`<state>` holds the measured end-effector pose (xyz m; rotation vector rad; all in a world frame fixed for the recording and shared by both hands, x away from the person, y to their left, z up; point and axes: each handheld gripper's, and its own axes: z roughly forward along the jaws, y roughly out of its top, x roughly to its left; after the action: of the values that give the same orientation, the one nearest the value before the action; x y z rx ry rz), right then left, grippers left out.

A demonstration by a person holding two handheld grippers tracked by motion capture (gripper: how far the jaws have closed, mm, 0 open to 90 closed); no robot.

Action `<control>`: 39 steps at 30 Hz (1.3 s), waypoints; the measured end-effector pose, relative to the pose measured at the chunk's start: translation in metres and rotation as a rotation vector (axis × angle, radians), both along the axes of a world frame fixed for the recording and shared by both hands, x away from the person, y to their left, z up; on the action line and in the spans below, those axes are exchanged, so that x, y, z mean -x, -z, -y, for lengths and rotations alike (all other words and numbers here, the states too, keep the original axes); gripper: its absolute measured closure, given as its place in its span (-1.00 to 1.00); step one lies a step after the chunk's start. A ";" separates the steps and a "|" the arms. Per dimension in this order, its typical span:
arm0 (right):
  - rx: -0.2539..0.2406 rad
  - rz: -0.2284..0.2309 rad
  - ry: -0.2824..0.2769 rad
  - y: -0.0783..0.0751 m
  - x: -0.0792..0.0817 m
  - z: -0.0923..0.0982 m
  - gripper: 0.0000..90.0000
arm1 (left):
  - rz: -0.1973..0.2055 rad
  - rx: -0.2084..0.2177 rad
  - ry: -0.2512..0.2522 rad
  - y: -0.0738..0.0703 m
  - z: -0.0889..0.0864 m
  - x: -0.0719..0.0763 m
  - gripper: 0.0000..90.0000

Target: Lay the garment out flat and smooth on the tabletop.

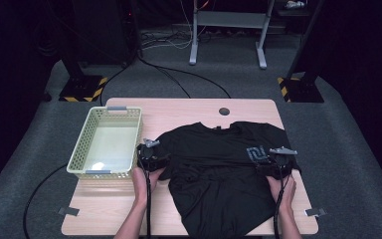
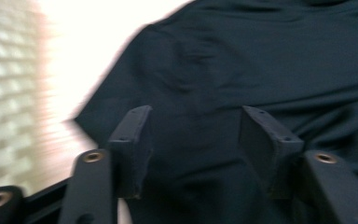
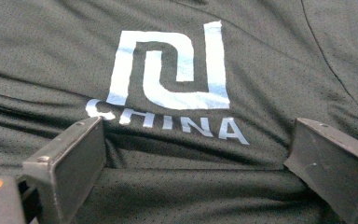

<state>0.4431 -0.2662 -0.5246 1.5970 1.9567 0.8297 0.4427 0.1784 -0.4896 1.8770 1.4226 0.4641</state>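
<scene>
A black T-shirt lies spread and rumpled on the wooden table, with a white logo on its chest. My left gripper rests at the shirt's left edge near the sleeve. In the left gripper view its jaws stand apart over the dark cloth, pressing on nothing. My right gripper sits on the shirt's right side beside the logo. In the right gripper view its jaws are wide apart just below the logo, with a loose fold of cloth lying between them.
A pale yellow plastic basket stands empty on the table's left, close to my left gripper, and it shows blurred in the left gripper view. A round cable hole is at the table's far edge. Cables run over the grey floor beyond.
</scene>
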 end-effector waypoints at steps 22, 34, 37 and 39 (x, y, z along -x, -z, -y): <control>0.008 -0.010 -0.061 -0.016 0.003 -0.009 -0.97 | -0.047 -0.015 0.065 0.000 0.027 -0.007 -0.63; 0.026 -0.089 -0.035 -0.006 -0.028 -0.006 -0.99 | -0.100 -0.112 0.048 0.024 0.029 -0.033 -0.75; 0.027 -0.082 -0.060 -0.006 -0.026 -0.021 -1.00 | -0.086 -0.164 0.021 0.025 0.022 -0.040 -0.73; 0.024 -0.076 -0.063 -0.005 -0.027 -0.027 -1.00 | -0.083 -0.161 0.010 0.026 0.018 -0.044 -0.74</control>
<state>0.4697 -0.2388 -0.5197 1.5815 2.0720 0.7767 0.4864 0.1604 -0.5153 2.0512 1.4666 0.5151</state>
